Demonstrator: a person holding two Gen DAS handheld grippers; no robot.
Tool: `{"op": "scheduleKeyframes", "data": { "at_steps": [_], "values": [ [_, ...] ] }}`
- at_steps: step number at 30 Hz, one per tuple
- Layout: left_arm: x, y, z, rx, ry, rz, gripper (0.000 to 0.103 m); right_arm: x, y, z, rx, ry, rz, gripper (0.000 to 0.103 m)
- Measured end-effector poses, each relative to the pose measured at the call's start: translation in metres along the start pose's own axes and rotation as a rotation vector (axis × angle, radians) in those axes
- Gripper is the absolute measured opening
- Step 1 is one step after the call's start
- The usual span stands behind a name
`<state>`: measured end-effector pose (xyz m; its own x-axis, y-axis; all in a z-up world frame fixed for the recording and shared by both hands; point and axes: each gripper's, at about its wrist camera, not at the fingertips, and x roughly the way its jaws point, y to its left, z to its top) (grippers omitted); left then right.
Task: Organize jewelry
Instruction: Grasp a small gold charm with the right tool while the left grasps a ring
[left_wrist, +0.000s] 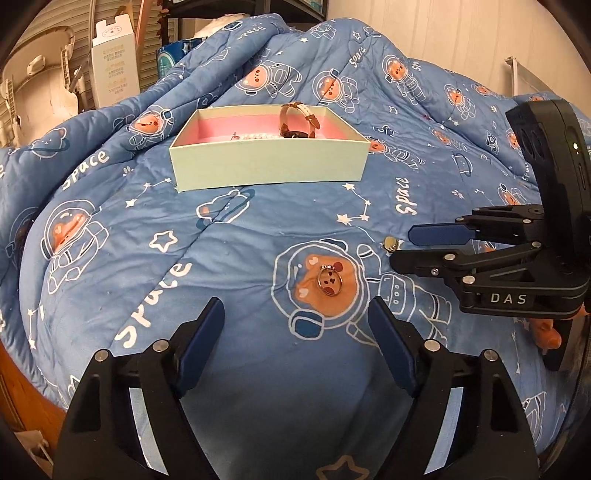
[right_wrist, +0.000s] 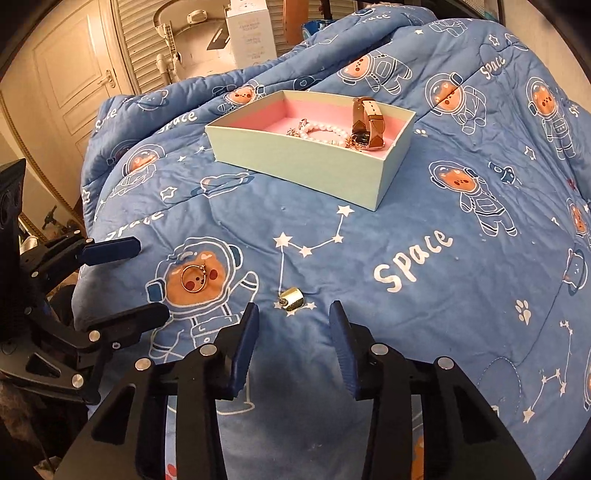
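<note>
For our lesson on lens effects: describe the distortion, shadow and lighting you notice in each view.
Left wrist view: fisheye bends the box edges, corners vignette black, and a soft shadow falls between the open left gripper fingers. Right wrist view: warm indoor light, the same curvature, glare on the gold cylinder, and the thin ring stays sharp.

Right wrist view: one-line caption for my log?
Open right gripper faces a gold cuff on the quilt, ring left, box behind.
</note>
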<state>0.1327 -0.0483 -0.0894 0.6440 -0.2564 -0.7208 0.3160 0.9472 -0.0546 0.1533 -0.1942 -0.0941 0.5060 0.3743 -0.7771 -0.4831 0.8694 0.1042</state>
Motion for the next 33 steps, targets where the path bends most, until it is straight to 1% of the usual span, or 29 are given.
{"op": "scheduleKeyframes", "data": {
  "at_steps": [1,3,5,10,12,14,23,27,30,33],
  "values": [
    [0.001,-0.001,0.0,0.004,0.001,-0.003,0.077,0.002,0.001,0.001,-0.006,0.001,0.0,0.035],
    [0.002,-0.003,0.0,0.003,0.005,-0.011,0.073,0.005,0.002,0.004,-0.019,0.004,0.001,0.029],
    [0.004,-0.003,0.0,-0.002,0.012,-0.017,0.071,0.009,0.004,0.006,-0.032,0.007,0.003,0.026],
    [0.007,-0.003,-0.001,-0.009,0.018,-0.009,0.069,0.016,0.005,0.009,-0.035,0.009,0.004,0.022],
    [0.008,-0.003,0.0,-0.016,0.018,-0.007,0.066,0.016,0.005,0.008,-0.04,0.006,0.002,0.017],
    [0.01,-0.003,0.001,-0.021,0.02,-0.009,0.063,0.015,0.004,0.007,-0.036,0.004,0.004,0.014],
    [0.018,-0.008,0.008,-0.005,0.017,-0.015,0.056,0.012,0.001,0.005,-0.015,0.001,0.008,0.014],
    [0.025,-0.01,0.01,0.005,0.021,-0.004,0.044,0.011,0.0,0.003,-0.004,0.0,0.008,0.014],
    [0.026,-0.011,0.012,0.009,0.021,0.0,0.038,0.012,0.0,0.003,-0.001,0.0,0.009,0.014],
    [0.026,-0.012,0.013,0.014,0.02,-0.001,0.035,0.012,0.0,0.003,0.001,0.0,0.009,0.014]
  ]
}}
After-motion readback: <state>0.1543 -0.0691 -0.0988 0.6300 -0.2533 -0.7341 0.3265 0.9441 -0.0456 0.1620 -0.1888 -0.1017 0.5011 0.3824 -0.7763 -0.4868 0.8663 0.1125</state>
